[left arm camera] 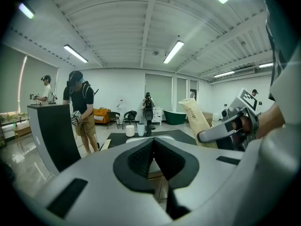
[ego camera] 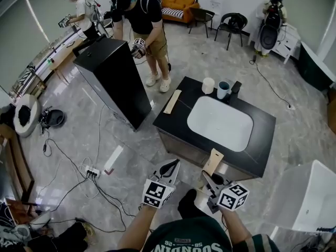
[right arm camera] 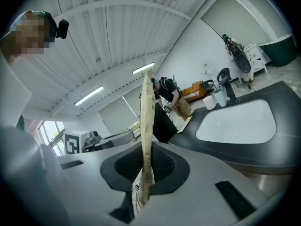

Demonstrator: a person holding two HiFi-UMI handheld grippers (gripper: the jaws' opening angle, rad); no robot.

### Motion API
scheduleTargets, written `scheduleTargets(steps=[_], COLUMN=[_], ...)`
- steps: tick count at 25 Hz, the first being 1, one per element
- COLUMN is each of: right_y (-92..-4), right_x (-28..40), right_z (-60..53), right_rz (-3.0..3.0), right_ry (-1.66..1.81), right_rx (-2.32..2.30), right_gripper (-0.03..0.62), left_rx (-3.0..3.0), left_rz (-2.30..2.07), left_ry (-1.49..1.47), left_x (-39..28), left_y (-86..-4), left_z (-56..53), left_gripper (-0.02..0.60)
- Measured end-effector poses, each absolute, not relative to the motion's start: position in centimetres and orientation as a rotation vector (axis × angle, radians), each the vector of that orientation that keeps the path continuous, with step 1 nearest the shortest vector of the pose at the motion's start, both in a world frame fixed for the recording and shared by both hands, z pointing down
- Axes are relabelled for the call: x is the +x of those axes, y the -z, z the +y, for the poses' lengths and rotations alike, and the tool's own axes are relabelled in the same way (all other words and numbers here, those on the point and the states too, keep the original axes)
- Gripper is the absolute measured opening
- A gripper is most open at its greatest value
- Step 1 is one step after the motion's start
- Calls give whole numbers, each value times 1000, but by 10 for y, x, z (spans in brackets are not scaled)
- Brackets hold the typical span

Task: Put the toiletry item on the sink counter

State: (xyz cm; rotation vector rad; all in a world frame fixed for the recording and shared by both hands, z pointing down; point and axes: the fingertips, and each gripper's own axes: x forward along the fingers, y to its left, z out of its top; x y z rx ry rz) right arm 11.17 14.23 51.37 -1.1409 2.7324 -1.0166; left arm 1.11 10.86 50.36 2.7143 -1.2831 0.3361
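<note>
My right gripper is shut on a flat beige toiletry packet, which it holds upright just off the near edge of the black sink counter. In the right gripper view the packet shows edge-on between the jaws of the right gripper, with the white basin ahead to the right. My left gripper hangs beside it, shut and empty. The left gripper looks toward the counter, with the packet at its right.
On the counter's far side stand a white cup, a pale blue cup and a black faucet; a long beige item lies at its left edge. A tall black cabinet, a person, floor cables and a white tub surround it.
</note>
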Motion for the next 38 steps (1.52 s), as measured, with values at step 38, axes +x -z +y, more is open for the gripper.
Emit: scheduleTargets(steps=[38], right_y=[-506], right_x=[13], right_z=[-120], right_rz=[2415], right_ry=[1040], right_rx=[-1600], right_gripper=[49], left_rx=[2890], left_rz=[-729], left_ry=[-344], left_x=[-70], left_y=[-527], left_z=[-193], left_gripper=[11])
